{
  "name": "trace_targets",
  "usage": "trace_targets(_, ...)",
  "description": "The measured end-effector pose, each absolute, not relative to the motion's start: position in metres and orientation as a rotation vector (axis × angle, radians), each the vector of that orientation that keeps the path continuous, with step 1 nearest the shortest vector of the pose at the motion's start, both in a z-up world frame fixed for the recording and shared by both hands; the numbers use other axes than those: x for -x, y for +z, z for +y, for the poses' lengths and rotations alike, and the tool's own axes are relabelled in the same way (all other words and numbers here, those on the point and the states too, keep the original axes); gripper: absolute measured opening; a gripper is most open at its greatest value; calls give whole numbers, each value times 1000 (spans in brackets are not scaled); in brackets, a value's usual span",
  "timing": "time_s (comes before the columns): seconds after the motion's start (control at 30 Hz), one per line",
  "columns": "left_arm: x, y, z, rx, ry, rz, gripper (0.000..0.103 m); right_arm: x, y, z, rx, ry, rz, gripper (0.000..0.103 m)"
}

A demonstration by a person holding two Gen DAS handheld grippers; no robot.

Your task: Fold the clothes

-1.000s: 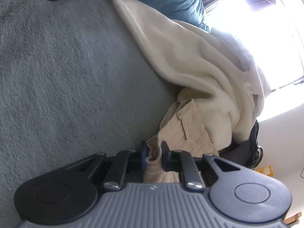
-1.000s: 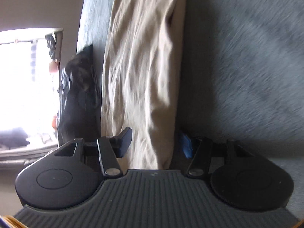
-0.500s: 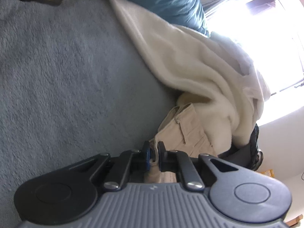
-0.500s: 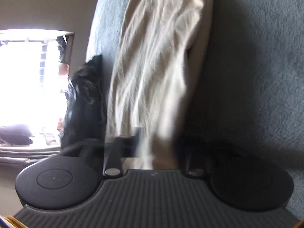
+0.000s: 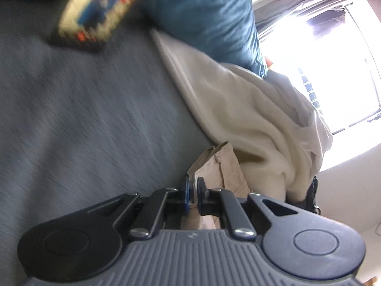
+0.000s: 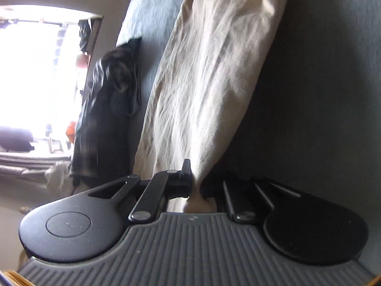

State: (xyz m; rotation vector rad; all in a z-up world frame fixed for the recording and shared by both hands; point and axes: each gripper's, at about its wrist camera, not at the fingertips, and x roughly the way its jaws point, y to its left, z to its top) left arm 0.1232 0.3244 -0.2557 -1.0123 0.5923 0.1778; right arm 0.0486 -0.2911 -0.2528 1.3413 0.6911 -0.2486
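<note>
Khaki trousers (image 6: 214,83) lie on the grey-blue bed (image 5: 83,131); we see the left tongs (image 5: 193,191) pinching the waistband and the right tongs (image 6: 196,178) clamped on a leg. The blurred patterned box (image 5: 95,9) perhaps carries print, unreadable.

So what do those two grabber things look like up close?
The left gripper has a grey ribbed body, two round dark discs at its sides, black linkage bars with silver screws, and blue pads on its fingers. The right gripper is the same shape: ribbed grey body, round black discs, black bars, silver screws. No hands or sleeves show.
</note>
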Motion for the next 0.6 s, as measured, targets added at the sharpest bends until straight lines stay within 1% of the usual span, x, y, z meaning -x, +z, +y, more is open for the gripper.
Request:
trace_targets(0.1,-111,-238,345,923,230,587,7,-44,-252,-276,-1335,-192,757,5)
trace_targets(0.13,-111,-238,350,908,233,614,8,-44,-253,-272,-1318,-184,793,6)
trace_targets(0.17,-113,-239,355,899,230,652,11,-46,-255,-271,-1300,-183,835,9)
trace_targets(0.2,-112,-239,358,869,242,680,19,-47,-258,-269,-1282,-181,877,10)
trace_targets(0.27,-107,-232,359,773,272,708,31,-49,-263,-275,-1280,-182,953,19)
trace_targets(0.3,-106,-224,356,703,284,696,38,-50,-264,-281,-1297,-166,978,21)
trace_targets(0.33,-105,-214,353,630,295,679,43,-49,-262,-286,-1302,-155,1005,29)
trace_targets(0.37,-103,-204,348,561,309,650,53,-46,-256,-293,-1286,-153,1026,42)
trace_targets(0.4,-102,-194,343,492,324,616,59,-41,-248,-300,-1261,-156,1039,48)
trace_targets(0.43,-101,-185,336,429,325,585,61,-36,-239,-309,-1233,-163,1046,58)
trace_targets(0.53,-105,-165,306,262,268,529,63,-8,-207,-342,-1170,-207,1005,58)
trace_targets(0.6,-114,-162,275,171,170,524,68,5,-186,-368,-1107,-246,916,58)
